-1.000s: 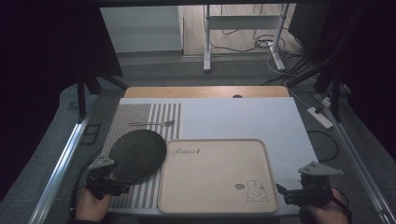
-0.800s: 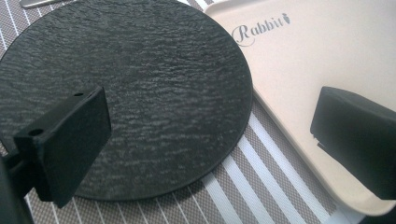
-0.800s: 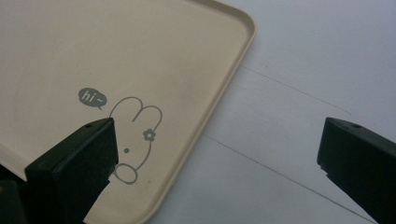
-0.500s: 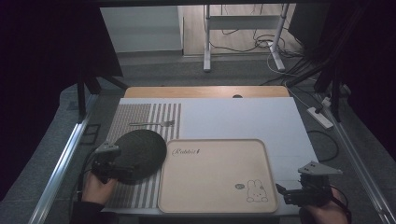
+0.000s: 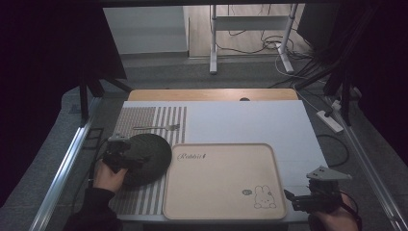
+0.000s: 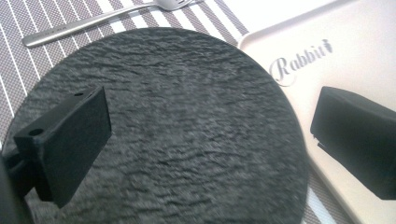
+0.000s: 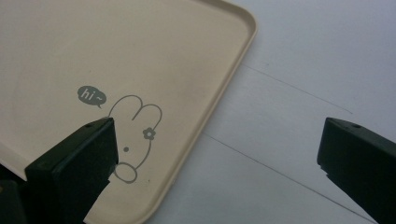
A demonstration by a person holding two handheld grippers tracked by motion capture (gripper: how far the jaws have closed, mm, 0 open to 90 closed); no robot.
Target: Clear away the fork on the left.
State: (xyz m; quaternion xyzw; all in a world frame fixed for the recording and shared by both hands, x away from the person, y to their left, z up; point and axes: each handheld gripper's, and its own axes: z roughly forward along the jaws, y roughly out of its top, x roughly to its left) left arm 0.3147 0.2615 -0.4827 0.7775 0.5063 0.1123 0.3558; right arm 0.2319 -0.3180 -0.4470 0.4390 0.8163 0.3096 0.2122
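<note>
The left gripper [image 5: 126, 156] hangs over the dark round plate [image 5: 144, 158], which lies flat on the striped placemat [image 5: 144, 120] at the left of the surface [image 5: 250, 120], its right edge just at the rim of the beige tray [image 5: 221, 211]. In the left gripper view the jaws stand wide apart with nothing between them: one hovers above the plate's [image 6: 187, 130] rough top, the other over the corner of the tray [image 6: 299, 51] by the word "Rabbit".

To my eye the step is getting hold of that plate, probably to move it onto the tray. A flat disc lying flush gives little to pinch from above, so the sensible way is to come down at the rim, slip one jaw under the edge and the other on top, and close firmly before lifting. The left side of the plate looks the easiest, where it sits free of the tray. The fork [image 5: 156, 127] lies just beyond the plate and could be knocked if the hand swings forward.

The right gripper [image 5: 308, 199] waits at the tray's near right corner, jaws wide and empty, beside the little rabbit drawing [image 7: 135, 135]. It could steady the tray.
</note>
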